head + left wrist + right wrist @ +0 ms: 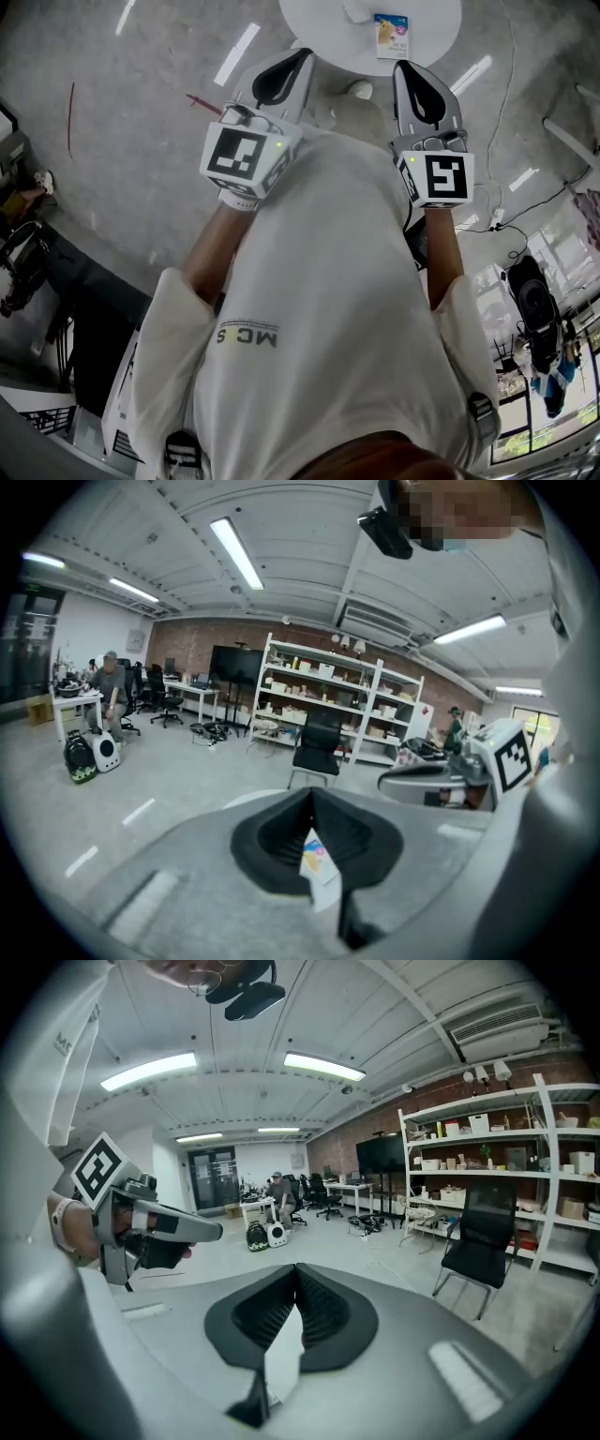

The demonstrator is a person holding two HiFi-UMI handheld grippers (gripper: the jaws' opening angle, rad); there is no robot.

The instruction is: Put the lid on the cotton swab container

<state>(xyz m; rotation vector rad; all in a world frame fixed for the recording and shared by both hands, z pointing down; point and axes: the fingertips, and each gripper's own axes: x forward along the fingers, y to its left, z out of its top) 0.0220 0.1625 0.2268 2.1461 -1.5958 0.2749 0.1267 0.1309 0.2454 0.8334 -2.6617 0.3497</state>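
Both tongs are held up at chest height, well short of the bench.

Left gripper (298, 58): grey moulded shell, smooth and matte. The black ribbed pads are clenched tip to tip, and we see nothing between them. Its marker cube (242, 155) is white with a black square pattern.

Right gripper (405, 67): same build, with the pads pressed together at the tips and also empty. Its cube (442, 178) faces up.

The two grippers lie side by side, apart, with their noses toward the bench.

Bench: a round white table (319, 37) with a smooth top, cut off by the top of the head view.

The cotton swab container (391, 36) is a small rectangular pack with colour print. It stands on the table near the near edge, right of centre, just beyond the right gripper's nose and touching neither gripper. We cannot make out a lid.

The floor (141, 94) is grey and glossy, streaked with reflections of the lights.
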